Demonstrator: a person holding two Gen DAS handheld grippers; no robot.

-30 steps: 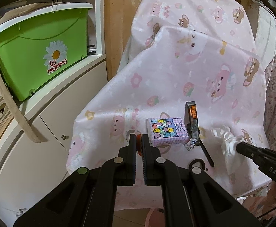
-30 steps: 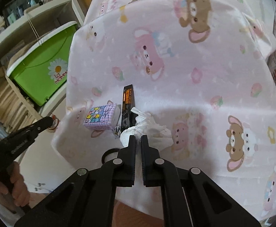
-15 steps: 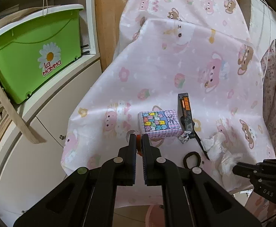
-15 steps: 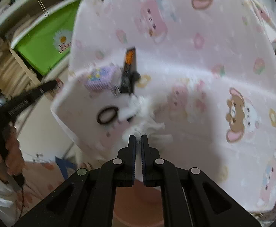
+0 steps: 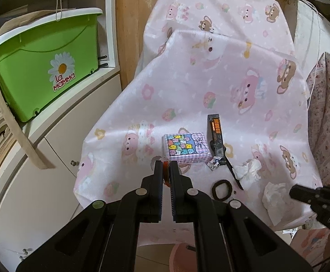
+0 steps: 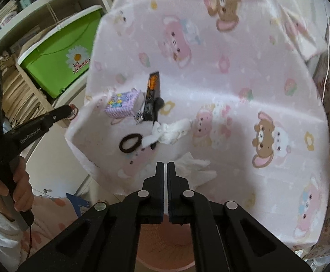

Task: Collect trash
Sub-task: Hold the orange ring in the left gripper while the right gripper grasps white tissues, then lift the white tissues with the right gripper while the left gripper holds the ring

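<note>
In the left wrist view, the left claw (image 5: 166, 166) was seen at the lower centre of the frame with its two fingers drawn nearly together, and a small red thing (image 5: 165, 174) was pinched in the narrow slit between them. Just beyond the tips, the pink printed cloth (image 5: 187, 86) was spread over the table. A little box with a coloured bear pattern (image 5: 186, 150) was seen at centre frame, and a long dark packet (image 5: 216, 136) lay just to its right, with a small crumpled wrapper (image 5: 213, 165) at its near end. A dark ring (image 5: 222, 189) lay nearer the cloth's edge, right of centre. Two wads of crumpled tissue were seen at lower right: one (image 5: 248, 172) beside the dark ring, and another (image 5: 274, 196) nearer the edge, just in front of the tip of the right claw (image 5: 297, 193).

In the right wrist view, the right claw (image 6: 165, 165) was seen at lower centre with its fingers brought together, only a hairline slit left between them, and nothing was seen clamped there. The near wad of tissue (image 6: 194, 165) lay on the cloth just beside the right finger; whether it was touched could not be told. A pink bin (image 6: 165, 247) was partly seen below the claw. In the upper left of both views, a green tub (image 5: 42, 68) was seen on a shelf.
</note>
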